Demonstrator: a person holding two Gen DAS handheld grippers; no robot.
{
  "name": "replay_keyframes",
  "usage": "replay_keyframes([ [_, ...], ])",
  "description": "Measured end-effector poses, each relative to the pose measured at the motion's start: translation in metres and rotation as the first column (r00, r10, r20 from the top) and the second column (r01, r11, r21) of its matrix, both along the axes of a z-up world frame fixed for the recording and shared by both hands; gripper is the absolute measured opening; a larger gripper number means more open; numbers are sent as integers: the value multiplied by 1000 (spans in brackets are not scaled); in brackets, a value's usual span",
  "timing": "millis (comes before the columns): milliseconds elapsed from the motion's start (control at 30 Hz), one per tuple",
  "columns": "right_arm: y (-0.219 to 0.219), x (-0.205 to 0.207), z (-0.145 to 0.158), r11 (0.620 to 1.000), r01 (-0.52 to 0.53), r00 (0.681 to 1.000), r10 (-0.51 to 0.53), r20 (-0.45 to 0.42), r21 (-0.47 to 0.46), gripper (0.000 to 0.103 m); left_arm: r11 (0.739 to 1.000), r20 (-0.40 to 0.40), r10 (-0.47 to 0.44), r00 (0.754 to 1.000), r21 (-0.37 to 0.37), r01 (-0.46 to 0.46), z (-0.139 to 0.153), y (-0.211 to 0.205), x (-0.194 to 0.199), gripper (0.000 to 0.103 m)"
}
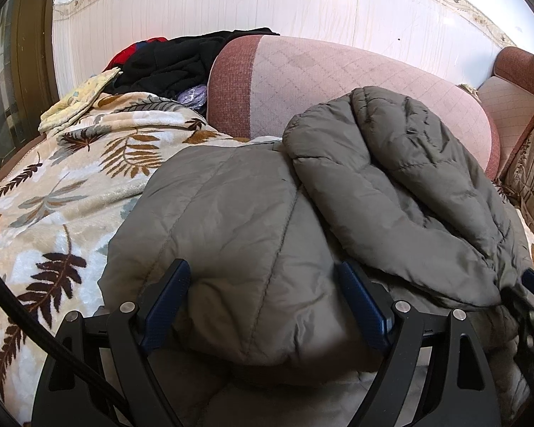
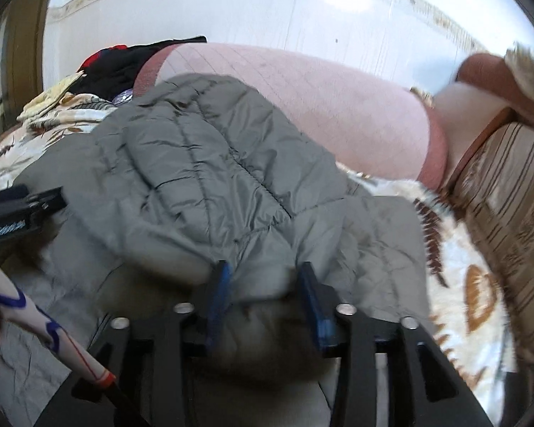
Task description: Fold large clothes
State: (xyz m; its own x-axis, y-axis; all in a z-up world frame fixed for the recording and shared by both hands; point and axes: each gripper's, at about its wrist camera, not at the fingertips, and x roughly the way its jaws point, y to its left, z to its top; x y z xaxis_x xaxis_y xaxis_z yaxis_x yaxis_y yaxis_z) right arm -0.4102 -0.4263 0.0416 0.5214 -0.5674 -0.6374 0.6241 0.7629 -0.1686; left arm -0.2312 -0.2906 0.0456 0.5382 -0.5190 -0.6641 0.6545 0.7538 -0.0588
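grey puffer jacket (image 1: 252, 213) lying on leaf-print blanket (image 1: 71, 192), sofa backrest (image 1: 338, 82) at 12 o'clock; left gripper (image 1: 263, 284) gaping wide, straddling jacket bulge; right gripper (image 2: 263, 277) standing part-open around a fold, grip unclear

A: What sits between the left gripper (image 1: 263, 302) fingers?
B: A puffy fold of the grey jacket (image 1: 302, 213), jaws spread wide around it.
A: Underneath?
B: A leaf-print blanket (image 1: 71, 178), with the pink sofa back (image 1: 338, 82) behind.
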Motion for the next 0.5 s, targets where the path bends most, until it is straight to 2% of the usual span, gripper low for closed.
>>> replay_keyframes([
  [233, 35, -42, 13, 998, -20, 1000, 21, -23, 66, 51, 999, 30, -39, 999, 8, 39, 25, 10, -32, 85],
  [400, 68, -88, 21, 998, -24, 999, 27, -36, 58, 53, 996, 31, -82, 996, 25, 81, 33, 35, -73, 85],
  [500, 86, -116, 23, 999, -15, 999, 17, -43, 51, 54, 995, 1, -92, 996, 25, 92, 32, 59, -102, 85],
])
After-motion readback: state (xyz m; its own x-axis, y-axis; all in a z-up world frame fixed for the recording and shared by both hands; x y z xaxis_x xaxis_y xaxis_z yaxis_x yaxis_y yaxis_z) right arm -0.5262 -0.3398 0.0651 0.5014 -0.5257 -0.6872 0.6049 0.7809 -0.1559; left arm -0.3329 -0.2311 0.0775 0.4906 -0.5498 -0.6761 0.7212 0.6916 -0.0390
